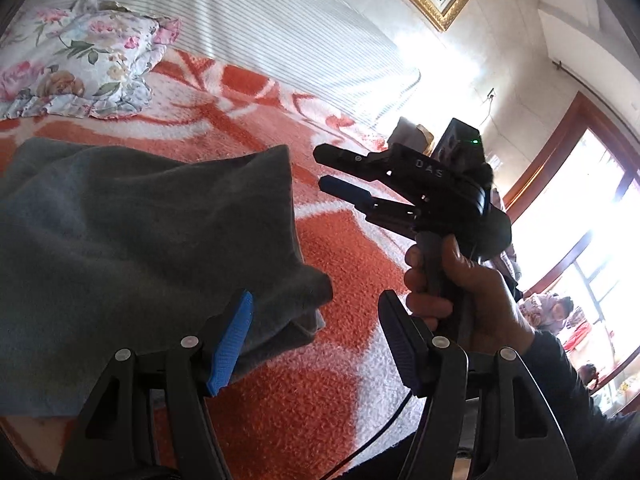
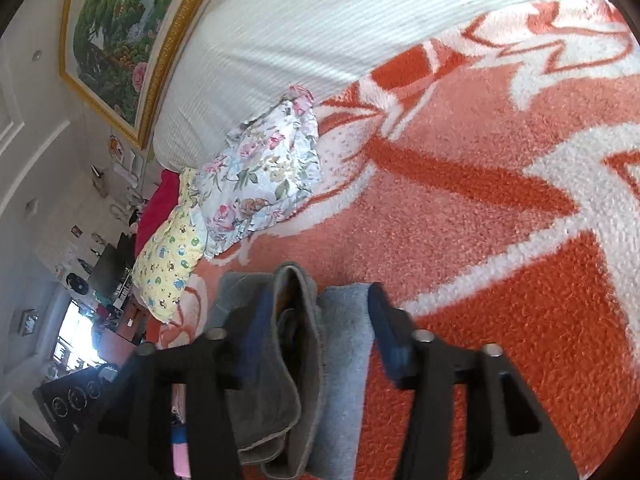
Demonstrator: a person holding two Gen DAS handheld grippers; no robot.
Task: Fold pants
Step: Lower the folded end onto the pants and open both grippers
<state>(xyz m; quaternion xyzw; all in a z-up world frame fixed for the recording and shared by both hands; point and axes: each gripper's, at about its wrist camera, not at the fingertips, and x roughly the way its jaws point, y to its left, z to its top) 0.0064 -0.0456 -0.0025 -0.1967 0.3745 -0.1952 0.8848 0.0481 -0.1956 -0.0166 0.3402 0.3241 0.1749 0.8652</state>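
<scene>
The grey pants lie folded in a thick stack on the orange and white blanket, at the left of the left wrist view. My left gripper stands open; a corner of the stack rests by its blue left pad, while the other pad is well clear. A hand holds my right gripper above the blanket, to the right of the pants, open with nothing between its fingers. In the right wrist view the folded pants show below and between the spread fingers of the right gripper, untouched by the pads.
A floral pillow lies at the far side of the blanket, with a yellow patterned pillow beside it. White striped bedding rises behind. A gold-framed painting hangs on the wall. A bright window is at the right.
</scene>
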